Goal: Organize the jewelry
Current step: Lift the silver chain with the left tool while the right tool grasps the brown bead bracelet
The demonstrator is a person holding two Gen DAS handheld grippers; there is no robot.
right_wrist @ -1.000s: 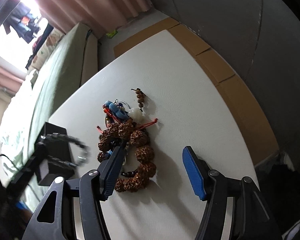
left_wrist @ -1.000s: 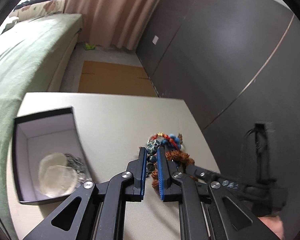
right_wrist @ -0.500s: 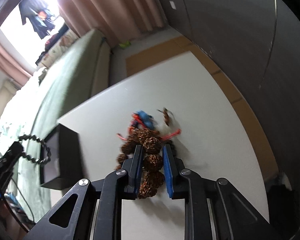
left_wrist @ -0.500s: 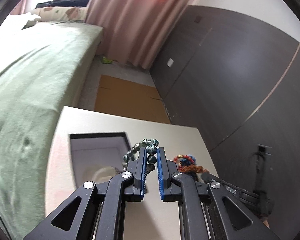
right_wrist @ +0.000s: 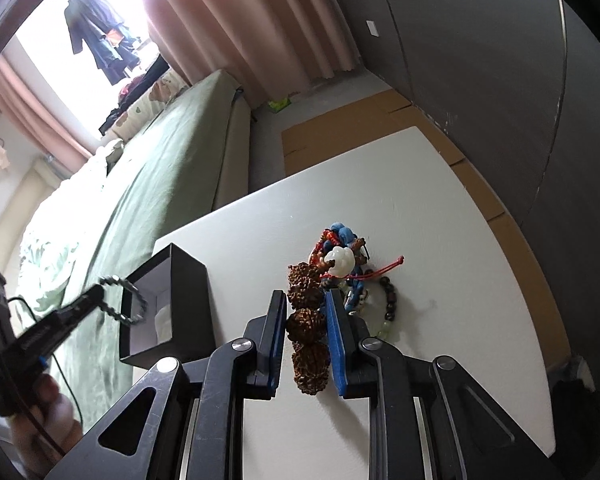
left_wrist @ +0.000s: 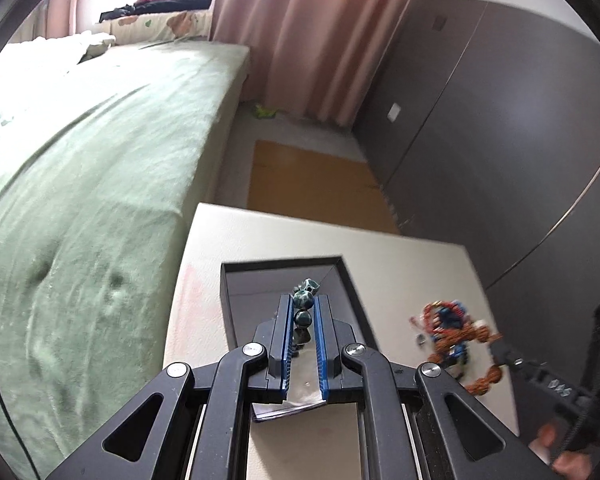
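My left gripper (left_wrist: pixel 303 300) is shut on a dark green bead bracelet (left_wrist: pixel 303 304) and holds it over the open black box (left_wrist: pixel 332 266). In the right wrist view the bracelet (right_wrist: pixel 130 300) hangs as a loop above the box (right_wrist: pixel 188 300). My right gripper (right_wrist: pixel 306 300) is shut on a bracelet of large brown rough beads (right_wrist: pixel 306 320), lifted off the white table (right_wrist: pixel 440 240). A tangle of jewelry with blue and red cord and a white carved bead (right_wrist: pixel 340 262) hangs on it. The pile also shows in the left wrist view (left_wrist: pixel 452 332).
A green-covered bed (left_wrist: pixel 80 184) runs along the table's left side. A dark wall (left_wrist: pixel 500 120) stands on the right. Cardboard (left_wrist: pixel 312 184) lies on the floor beyond the table. A pale green and dark bead bracelet (right_wrist: pixel 388 312) lies on the table.
My left gripper carried the green bracelet from the pile to above the box. My right gripper shut on the brown bead bracelet and lifted it with the tangle.
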